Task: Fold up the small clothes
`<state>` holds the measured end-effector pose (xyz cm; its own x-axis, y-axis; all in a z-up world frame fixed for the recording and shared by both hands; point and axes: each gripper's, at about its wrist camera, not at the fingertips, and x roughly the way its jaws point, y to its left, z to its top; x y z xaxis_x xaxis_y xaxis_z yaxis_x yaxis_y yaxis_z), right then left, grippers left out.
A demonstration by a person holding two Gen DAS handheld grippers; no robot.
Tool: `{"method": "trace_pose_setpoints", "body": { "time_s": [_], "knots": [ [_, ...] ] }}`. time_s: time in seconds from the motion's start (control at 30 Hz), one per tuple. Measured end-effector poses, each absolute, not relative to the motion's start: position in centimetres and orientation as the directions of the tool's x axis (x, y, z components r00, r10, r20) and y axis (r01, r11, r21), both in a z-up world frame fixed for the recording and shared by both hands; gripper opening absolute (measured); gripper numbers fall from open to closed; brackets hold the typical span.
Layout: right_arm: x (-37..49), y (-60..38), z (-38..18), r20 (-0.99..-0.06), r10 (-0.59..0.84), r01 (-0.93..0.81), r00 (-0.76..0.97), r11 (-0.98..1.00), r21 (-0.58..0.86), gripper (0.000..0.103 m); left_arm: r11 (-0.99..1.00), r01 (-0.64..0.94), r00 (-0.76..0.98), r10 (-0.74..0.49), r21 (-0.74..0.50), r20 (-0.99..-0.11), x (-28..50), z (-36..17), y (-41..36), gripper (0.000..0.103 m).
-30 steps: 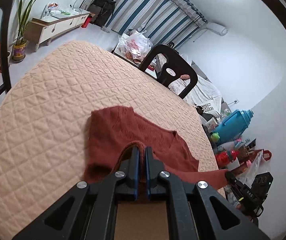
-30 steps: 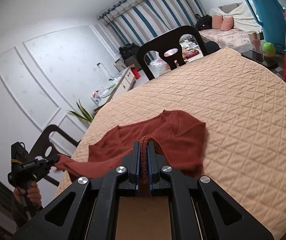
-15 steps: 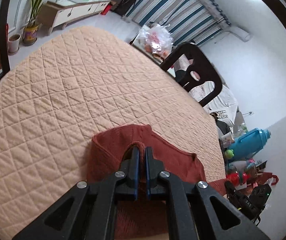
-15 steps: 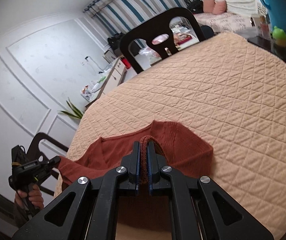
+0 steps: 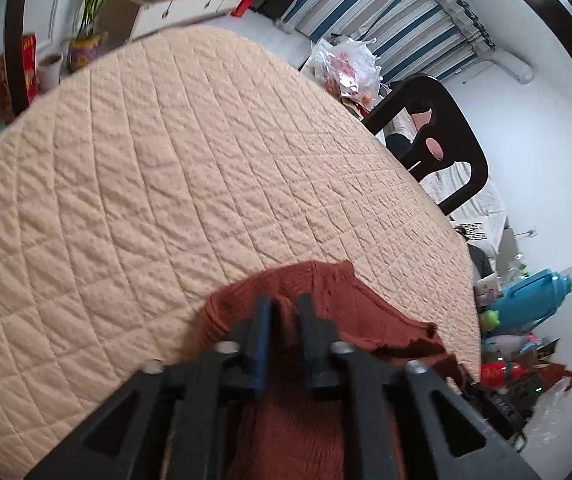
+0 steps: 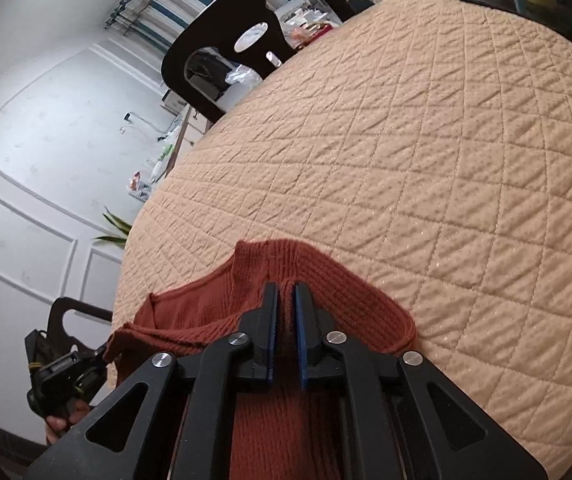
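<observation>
The rust-red sweater [image 6: 310,280] lies at the near edge of the quilted counter [image 6: 426,160], its long side running left to right between the two grippers. The left gripper [image 5: 284,308] and the right gripper [image 6: 286,296] have just been opening; both jaws now stand a little apart, with knit cloth between them, no longer pinched. Each hand is equally near its own end.

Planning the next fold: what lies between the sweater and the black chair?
Only bare quilt lies between the sweater and the chair, in the right wrist view.
</observation>
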<state>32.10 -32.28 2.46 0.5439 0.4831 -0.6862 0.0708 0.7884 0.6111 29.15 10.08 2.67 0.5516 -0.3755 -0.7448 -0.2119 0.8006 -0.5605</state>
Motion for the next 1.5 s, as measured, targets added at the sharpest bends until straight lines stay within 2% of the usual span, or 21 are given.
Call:
{"method": "trace_pose_setpoints", "body": {
  "time_s": [0.03,0.07,0.3,0.37,0.43,0.5,0.77,0.9,1.0,1.17,1.43,1.5],
  "knots": [
    [32.2,-32.3,2.6,-0.687,0.473,0.073,0.552,0.793,0.605,0.018,0.805,-0.21,0.56,-0.367,-0.556,-0.743,29.1,2.9,10.2,0.042],
    [32.2,-32.3,2.8,-0.687,0.461,0.076,0.561,0.798,0.598,0.024,0.804,-0.21,0.568,-0.363,-0.556,-0.739,29.0,3.0,10.3,0.047],
    [32.0,-31.7,3.4,-0.699,0.421,0.063,0.579,0.831,0.552,0.027,0.864,-0.174,0.602,-0.287,-0.473,-0.745,28.3,4.1,10.1,0.059],
    [31.8,-31.4,3.9,-0.7,0.391,0.052,0.598,0.853,0.52,0.028,0.87,-0.163,0.61,-0.282,-0.465,-0.74,28.0,4.4,10.1,0.066],
    [31.5,-31.1,4.6,-0.697,0.339,0.043,0.632,0.882,0.469,0.034,0.873,-0.159,0.616,-0.277,-0.461,-0.738,27.6,4.7,10.2,0.066],
    [31.2,-30.9,5.2,-0.687,0.303,0.038,0.661,0.9,0.433,0.046,0.885,-0.145,0.628,-0.263,-0.442,-0.732,27.1,5.2,10.1,0.067],
    [29.4,-28.4,7.0,-0.656,0.294,-0.093,0.695,0.942,0.324,0.046,0.926,-0.033,0.637,-0.271,-0.377,-0.721,25.3,6.3,7.1,0.071],
    [28.6,-25.7,6.0,-0.696,0.368,-0.217,0.617,0.929,0.3,0.046,0.947,0.065,0.601,-0.289,-0.314,-0.746,24.1,5.6,4.4,0.071],
    [27.9,-24.2,4.7,-0.739,0.339,-0.251,0.582,0.939,0.233,0.046,0.959,0.102,0.573,-0.275,-0.265,-0.772,23.3,4.8,3.1,0.071],
    [27.5,-23.3,2.6,-0.79,0.276,-0.258,0.548,0.954,0.155,0.046,0.975,0.096,0.578,-0.22,-0.203,-0.786,22.3,3.9,2.8,0.071],
    [26.4,-22.3,3.0,-0.787,0.214,-0.268,0.578,0.961,0.065,0.046,0.983,0.058,0.549,-0.175,-0.172,-0.818,21.8,3.1,3.9,0.071],
    [25.4,-21.9,3.8,-0.769,0.236,-0.297,0.594,0.953,0.064,0.046,0.983,0.044,0.549,-0.171,-0.176,-0.818,21.5,3.1,4.3,0.071]
  ]
}}
